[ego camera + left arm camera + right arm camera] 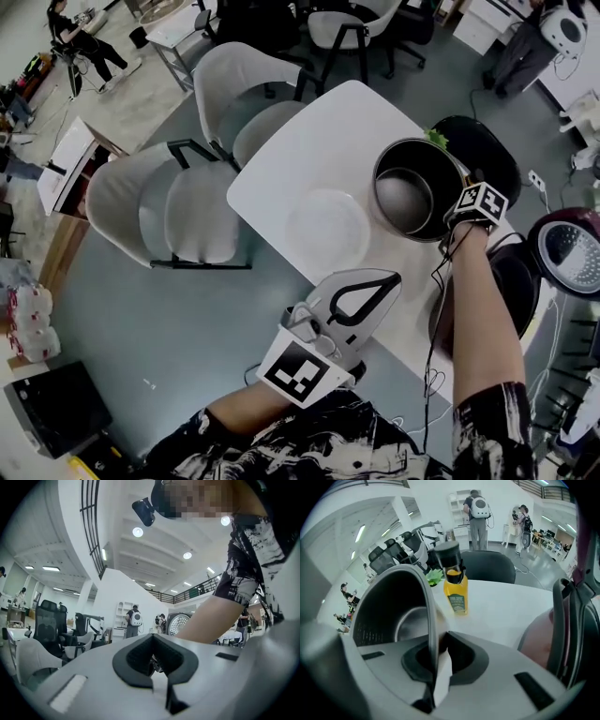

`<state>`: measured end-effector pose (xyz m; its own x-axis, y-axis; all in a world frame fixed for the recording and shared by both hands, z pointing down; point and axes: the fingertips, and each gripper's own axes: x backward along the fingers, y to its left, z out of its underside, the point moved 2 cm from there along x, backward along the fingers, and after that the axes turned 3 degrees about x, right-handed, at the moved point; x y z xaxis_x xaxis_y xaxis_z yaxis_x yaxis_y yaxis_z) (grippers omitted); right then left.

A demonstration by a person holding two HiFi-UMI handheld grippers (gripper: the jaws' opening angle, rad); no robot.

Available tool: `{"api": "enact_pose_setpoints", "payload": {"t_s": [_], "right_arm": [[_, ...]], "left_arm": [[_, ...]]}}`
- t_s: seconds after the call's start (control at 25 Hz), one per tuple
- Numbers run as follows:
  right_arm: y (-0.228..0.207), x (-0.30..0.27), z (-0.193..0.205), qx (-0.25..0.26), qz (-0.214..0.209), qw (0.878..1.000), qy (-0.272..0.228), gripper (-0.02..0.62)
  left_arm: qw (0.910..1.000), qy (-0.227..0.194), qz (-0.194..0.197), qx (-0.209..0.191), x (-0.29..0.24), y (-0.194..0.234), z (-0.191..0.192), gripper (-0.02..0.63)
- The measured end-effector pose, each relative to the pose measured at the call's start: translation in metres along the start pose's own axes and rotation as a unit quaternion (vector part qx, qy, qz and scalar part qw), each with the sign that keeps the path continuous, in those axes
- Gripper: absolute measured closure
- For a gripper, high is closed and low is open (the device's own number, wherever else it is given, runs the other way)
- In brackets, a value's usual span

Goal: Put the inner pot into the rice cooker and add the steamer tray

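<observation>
The dark metal inner pot (pixel 411 192) is over the far right part of the white table (pixel 309 141). My right gripper (pixel 457 217) points steeply down at its near right rim. In the right gripper view the pot's wall (pixel 389 606) runs between the jaws, and the right gripper (pixel 436 648) is shut on that rim. A pale round steamer tray (pixel 328 228) lies flat on the table left of the pot. The rice cooker (pixel 516 281) stands right of the table with its lid (pixel 569 253) raised. My left gripper (pixel 375 289) (pixel 157 660) hovers near the table's front edge, shut and empty.
A bottle of orange drink (pixel 456 585) stands on the table beyond the pot. Grey chairs (pixel 178 202) line the table's left side and a black chair (pixel 487 150) stands behind the pot. Cables hang by the cooker. People stand in the room beyond.
</observation>
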<state>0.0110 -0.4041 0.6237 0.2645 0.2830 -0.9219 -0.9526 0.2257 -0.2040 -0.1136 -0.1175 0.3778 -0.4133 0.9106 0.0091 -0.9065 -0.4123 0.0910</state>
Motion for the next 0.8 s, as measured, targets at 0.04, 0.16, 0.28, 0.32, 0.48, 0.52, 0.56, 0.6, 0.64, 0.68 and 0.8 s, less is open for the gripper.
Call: {"api": "enact_pose_setpoints", "payload": {"t_s": [0.04, 0.16, 0.28, 0.32, 0.48, 0.52, 0.56, 0.6, 0.64, 0.68, 0.8], "right_arm": [[0.001, 0.007, -0.002, -0.002, -0.008, 1.000, -0.006, 0.589], [0.003, 0.036, -0.011, 0.004, -0.030, 0.999, -0.020, 0.589], [0.005, 0.071, -0.020, 0.010, -0.056, 0.998, -0.036, 0.589], [0.003, 0.083, -0.022, 0.009, -0.063, 0.997, -0.043, 0.589], [-0.025, 0.134, -0.026, -0.002, -0.077, 0.995, -0.064, 0.589], [-0.036, 0.147, -0.025, -0.003, -0.077, 0.995, -0.068, 0.589], [-0.048, 0.161, -0.023, -0.006, -0.075, 0.995, -0.072, 0.589], [-0.062, 0.175, -0.020, -0.011, -0.072, 0.994, -0.077, 0.589], [-0.078, 0.189, -0.015, -0.019, -0.068, 0.994, -0.083, 0.588], [-0.095, 0.204, -0.010, -0.029, -0.062, 0.994, -0.088, 0.588], [-0.143, 0.241, 0.011, -0.059, -0.051, 0.992, -0.097, 0.589]], "left_arm": [[1.0000, 0.001, 0.006, -0.003, -0.003, -0.004, -0.002, 0.601], [0.9998, 0.000, 0.018, -0.010, -0.010, -0.019, -0.012, 0.601], [0.9993, -0.007, 0.032, -0.020, -0.018, -0.032, -0.023, 0.601], [0.9989, -0.010, 0.038, -0.024, -0.021, -0.037, -0.026, 0.601], [0.9967, -0.028, 0.067, -0.035, -0.041, -0.063, -0.040, 0.601], [0.9962, -0.034, 0.073, -0.035, -0.046, -0.071, -0.044, 0.601], [0.9955, -0.039, 0.080, -0.033, -0.052, -0.079, -0.047, 0.601], [0.9946, -0.044, 0.089, -0.030, -0.058, -0.089, -0.051, 0.601], [0.9934, -0.050, 0.100, -0.025, -0.064, -0.098, -0.055, 0.601], [0.9920, -0.055, 0.111, -0.020, -0.070, -0.108, -0.059, 0.601], [0.9880, -0.067, 0.139, -0.008, -0.086, -0.136, -0.072, 0.601]]}}
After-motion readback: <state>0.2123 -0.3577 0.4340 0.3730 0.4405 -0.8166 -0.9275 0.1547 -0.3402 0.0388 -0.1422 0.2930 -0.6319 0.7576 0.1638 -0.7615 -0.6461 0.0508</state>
